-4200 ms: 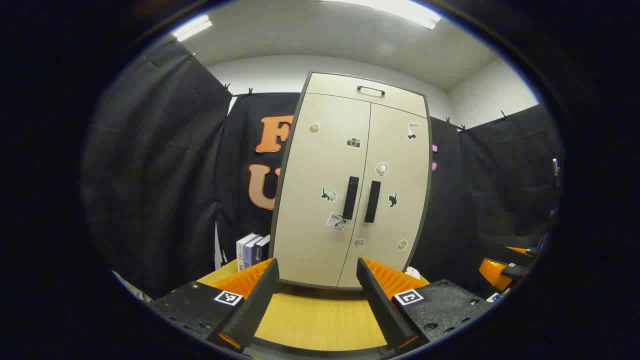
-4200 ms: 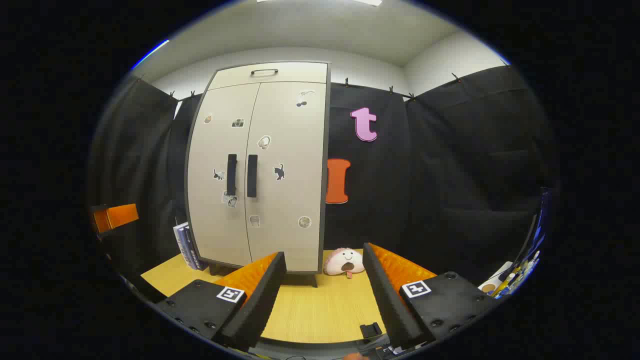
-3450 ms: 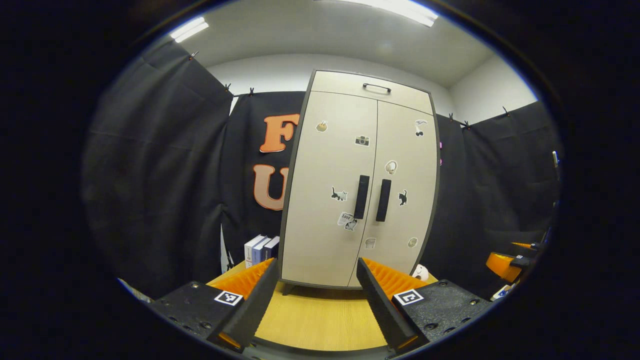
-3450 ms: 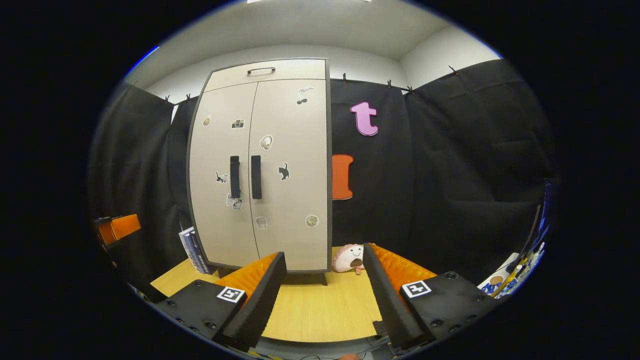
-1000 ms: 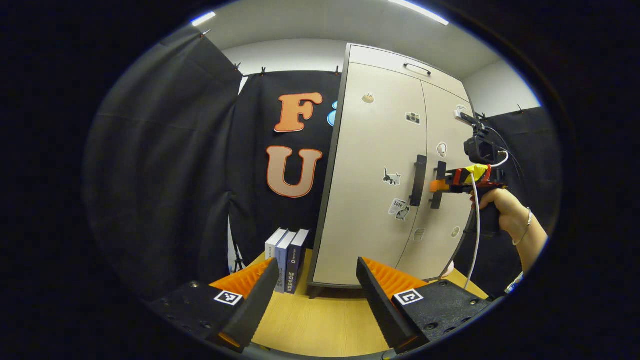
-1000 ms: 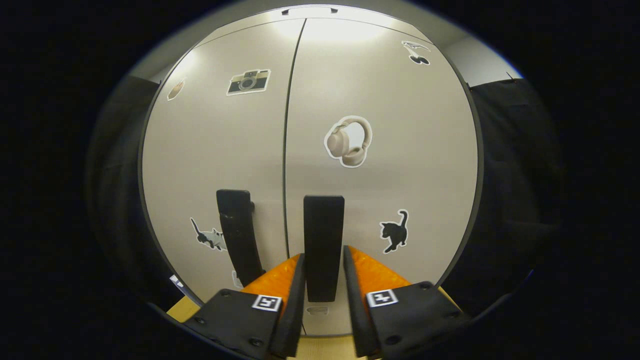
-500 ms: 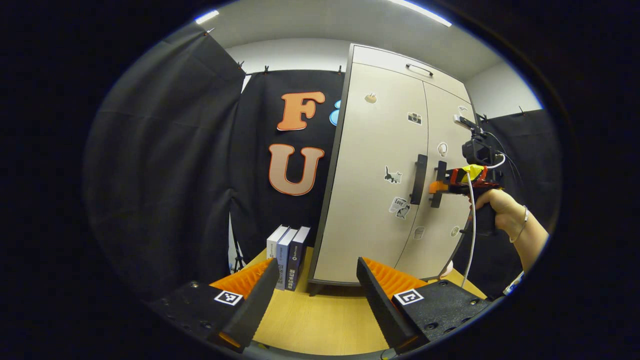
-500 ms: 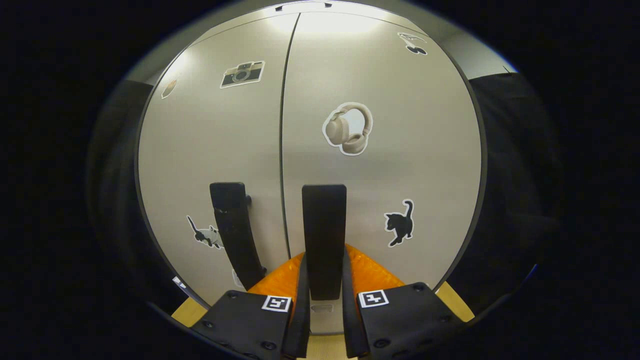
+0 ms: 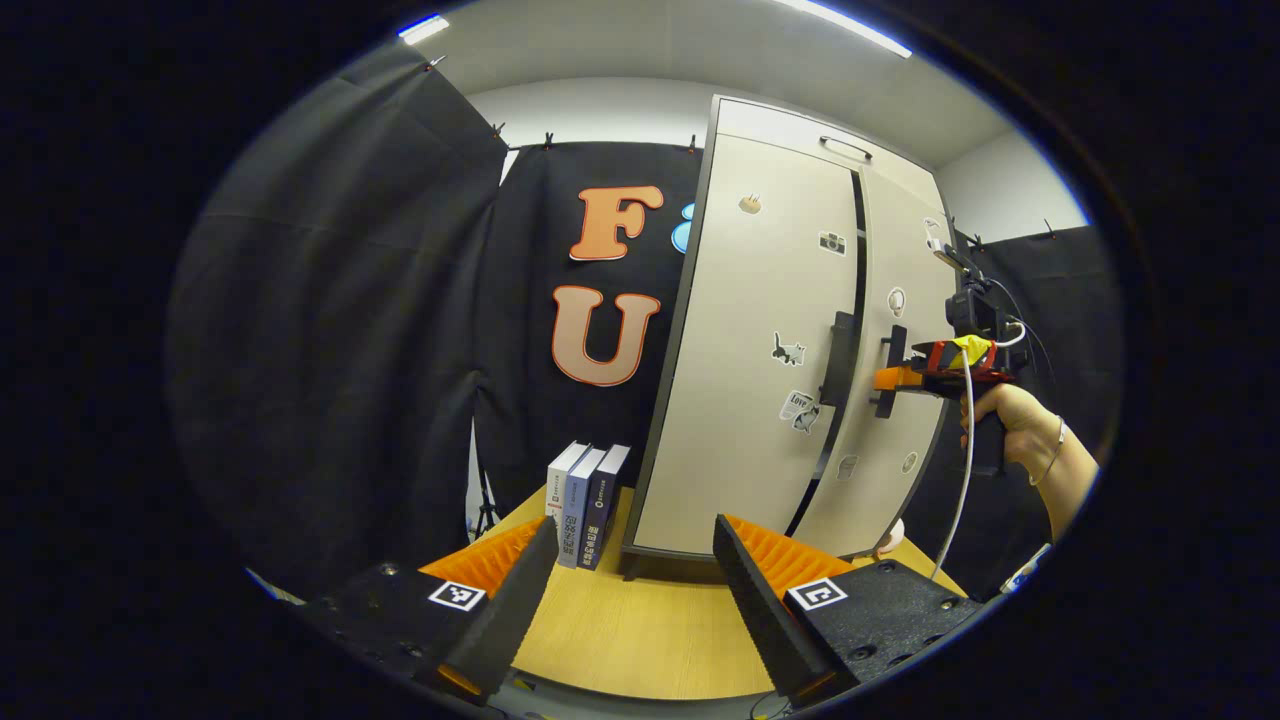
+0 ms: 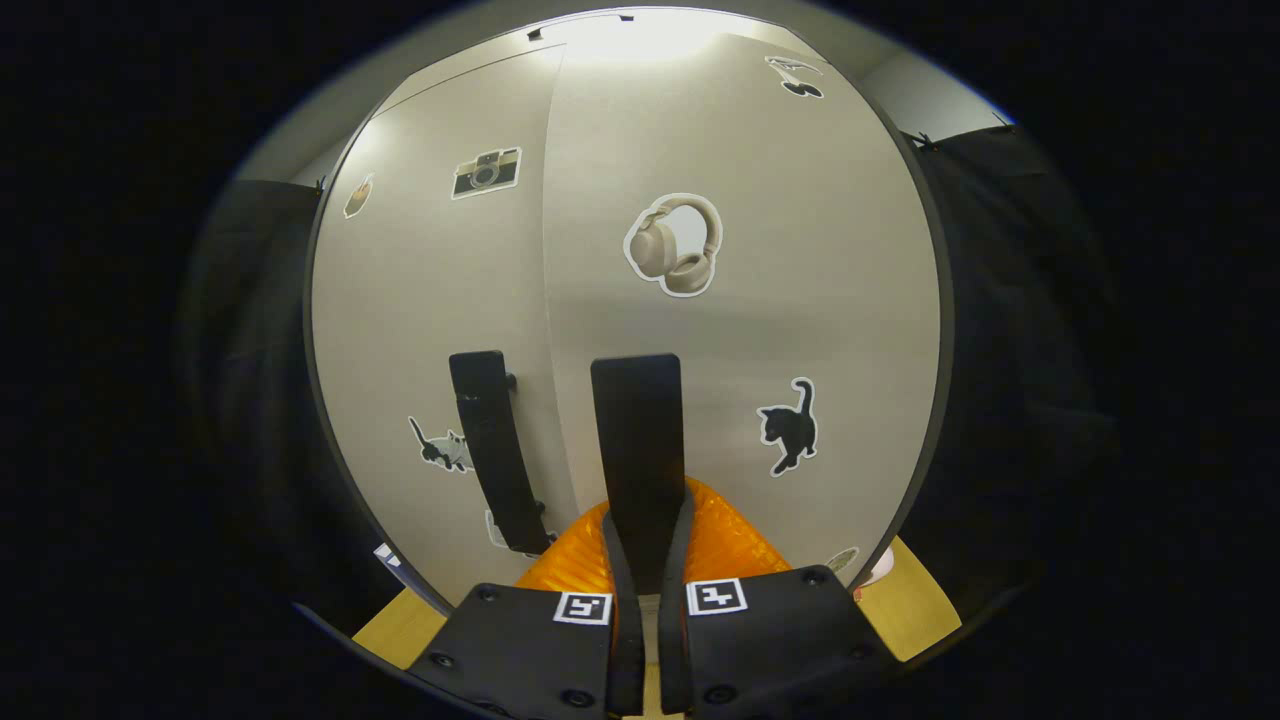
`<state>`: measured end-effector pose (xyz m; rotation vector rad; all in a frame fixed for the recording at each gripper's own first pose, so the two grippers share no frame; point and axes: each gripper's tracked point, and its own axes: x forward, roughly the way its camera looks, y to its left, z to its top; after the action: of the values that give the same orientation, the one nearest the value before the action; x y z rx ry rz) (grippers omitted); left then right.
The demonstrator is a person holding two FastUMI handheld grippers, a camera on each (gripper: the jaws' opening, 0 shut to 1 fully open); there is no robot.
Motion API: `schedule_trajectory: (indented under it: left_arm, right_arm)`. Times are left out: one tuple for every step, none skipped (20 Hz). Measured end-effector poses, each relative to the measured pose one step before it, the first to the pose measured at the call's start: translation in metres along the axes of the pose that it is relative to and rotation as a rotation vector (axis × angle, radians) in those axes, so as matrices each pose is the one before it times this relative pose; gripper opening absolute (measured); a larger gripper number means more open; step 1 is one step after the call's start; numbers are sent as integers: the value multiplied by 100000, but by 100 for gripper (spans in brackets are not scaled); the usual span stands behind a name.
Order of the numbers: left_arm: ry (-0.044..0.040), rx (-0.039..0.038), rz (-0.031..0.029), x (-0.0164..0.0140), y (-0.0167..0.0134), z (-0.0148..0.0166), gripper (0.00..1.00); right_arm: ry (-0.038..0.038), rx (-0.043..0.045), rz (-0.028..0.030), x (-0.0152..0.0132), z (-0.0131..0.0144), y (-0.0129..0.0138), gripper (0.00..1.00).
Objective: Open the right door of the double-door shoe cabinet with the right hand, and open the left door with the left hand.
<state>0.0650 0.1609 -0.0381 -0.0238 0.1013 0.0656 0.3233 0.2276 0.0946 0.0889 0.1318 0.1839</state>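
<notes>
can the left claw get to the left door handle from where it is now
Probably yes. The left claw is open over the table, well back from the cabinet, with nothing between it and the left door handle. The right claw holds the right door handle beside it, so the approach is tight.

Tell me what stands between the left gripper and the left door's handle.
In the left gripper view, only bare wooden tabletop and open air separate the left gripper from the left door handle. The books stand off to the side.
</notes>
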Motion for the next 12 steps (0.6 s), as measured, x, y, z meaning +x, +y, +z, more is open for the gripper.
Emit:
schedule_trajectory:
  left_arm:
    - [-145,-25,-224,-194,-301,35,95]
    - [-179,239,-48,-296,-241,65,95]
    - [-303,288,-231,-261,-314,65,95]
    - [-604,150,-335,-326,-383,213,95]
    - [-520,-28,-342,-251,-375,187,94]
    - [-387,-93,-256,-316,-303,107,95]
    - [-352,-114,-236,-481,-219,122,95]
    - [-362,13,-104,-265,-231,142,95]
    - [-364,150,-34,-262,-140,56,95]
    - [-354,253,225,-179,-182,125,95]
    - [-238,224,168,-196,-109,62,95]
    - [-58,40,64,-155,-162,60,95]
  right_arm:
    - [-98,627,401,-262,11,-96,14]
    - [-225,-55,108,-369,1,-77,14]
    - [63,-539,49,-265,-3,-122,14]
    - [130,-263,247,-299,-20,-138,14]
    - [91,-151,270,-306,16,-81,14]
    - [188,-509,363,-259,-16,-131,14]
    - [27,-712,433,-330,38,-133,14]
    - [11,-1406,-41,-289,-27,-199,14]
    - [-553,-2212,-784,-195,51,-279,14]
    - [-22,-2071,-708,-203,-117,-327,14]
    - [-258,-472,-130,-149,-13,-192,14]
    - [-145,224,346,-276,8,-86,14]
